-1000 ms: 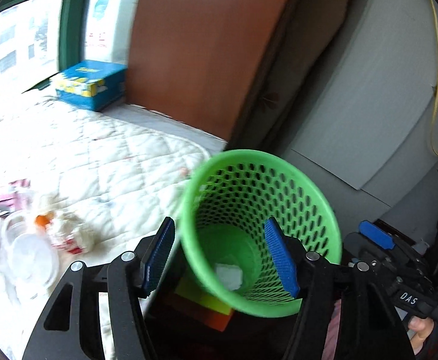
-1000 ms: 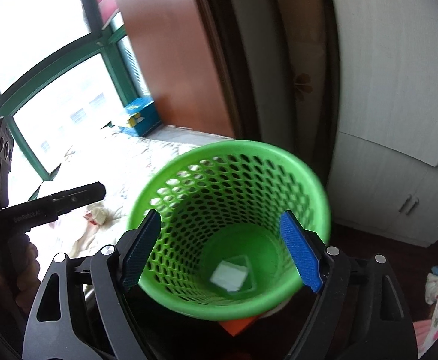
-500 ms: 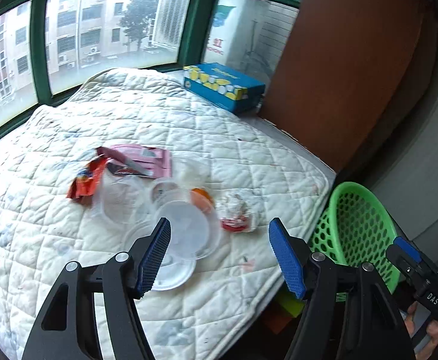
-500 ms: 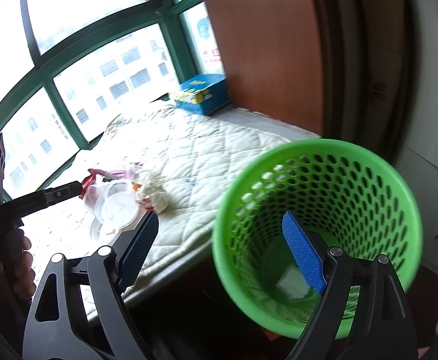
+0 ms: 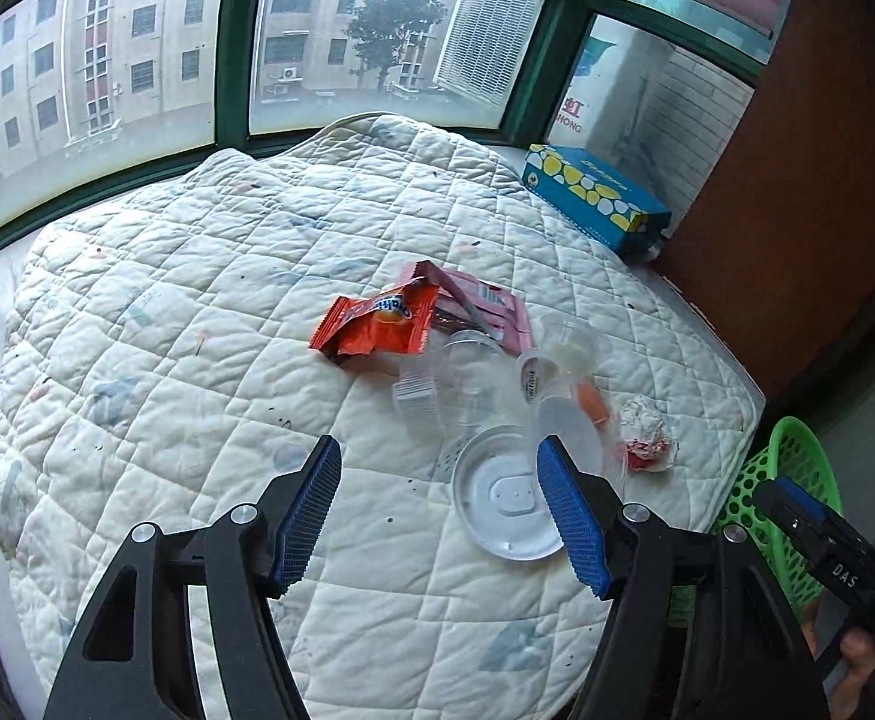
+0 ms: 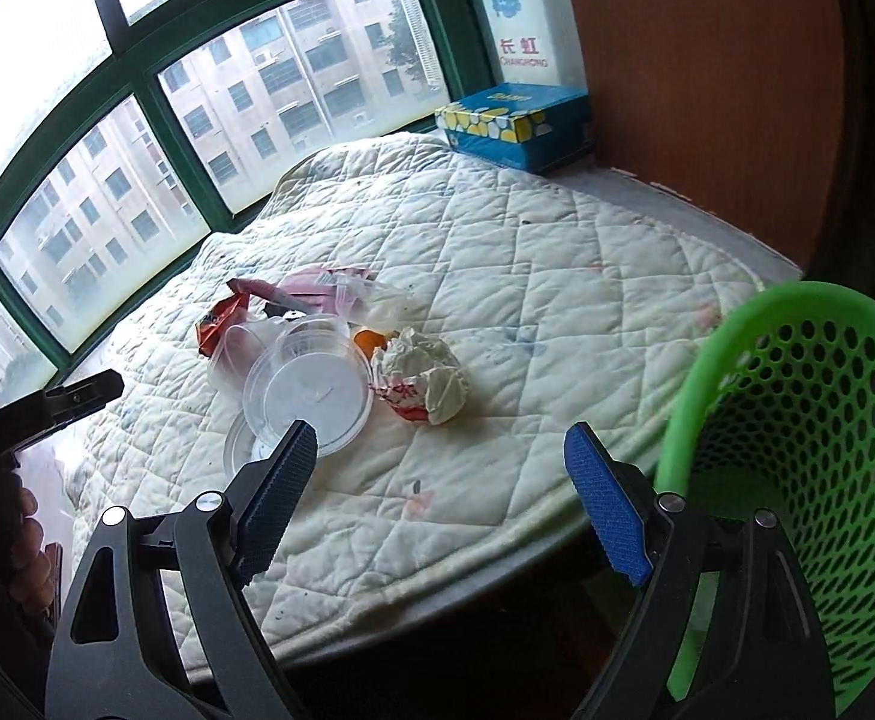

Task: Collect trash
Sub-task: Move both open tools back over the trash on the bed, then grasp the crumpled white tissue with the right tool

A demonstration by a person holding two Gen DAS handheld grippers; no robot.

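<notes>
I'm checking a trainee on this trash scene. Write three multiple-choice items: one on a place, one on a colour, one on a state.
1. Where does the blue box stand?
A. at the quilt's far edge by the window
B. inside the bin
C. on the crumpled paper

2. What colour is the bin?
A. red
B. green
C. white

3. What is between the right gripper's fingers?
A. the orange wrapper
B. a clear lid
C. nothing, they stand open

Answers:
1 A: the box sits beyond the quilt, next to the window frame.
2 B: its perforated wall is bright green in both views.
3 C: the blue pads are apart with only quilt seen between them; the orange wrapper and clear lid lie farther off.
</notes>
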